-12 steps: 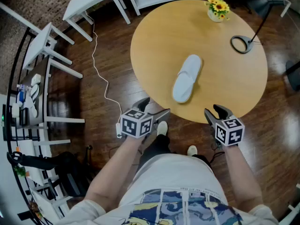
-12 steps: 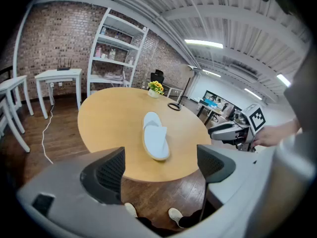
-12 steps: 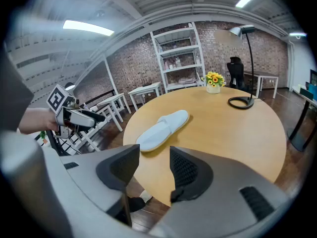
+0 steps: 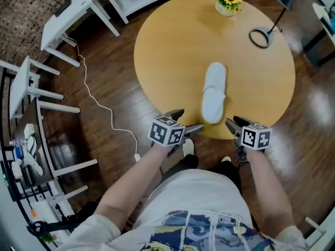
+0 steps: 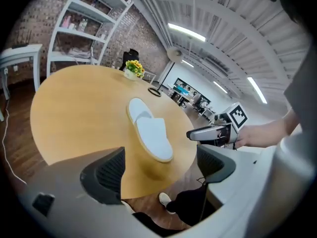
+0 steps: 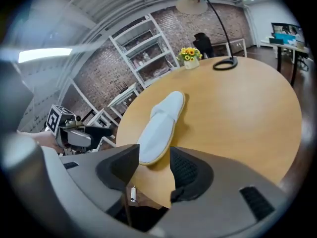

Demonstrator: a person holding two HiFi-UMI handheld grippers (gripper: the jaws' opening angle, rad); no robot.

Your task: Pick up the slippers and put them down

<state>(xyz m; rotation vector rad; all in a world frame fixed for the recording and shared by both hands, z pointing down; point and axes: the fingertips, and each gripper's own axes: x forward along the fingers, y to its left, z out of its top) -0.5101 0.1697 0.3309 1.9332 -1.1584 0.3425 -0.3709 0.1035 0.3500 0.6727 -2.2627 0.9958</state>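
Two-handed, now closing in on slipper (image 4: 213, 93) at twelve o'clock, left gripper (image 4: 187, 120) and right gripper (image 4: 232, 121) gaping empty, readying pickup.

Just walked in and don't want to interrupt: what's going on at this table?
A person stands at the round table with a gripper in each hand. One white slipper lies flat near their edge, untouched. The left gripper and right gripper hover at that edge, either side of the slipper's near end, both open and empty. Nothing is picked up yet.
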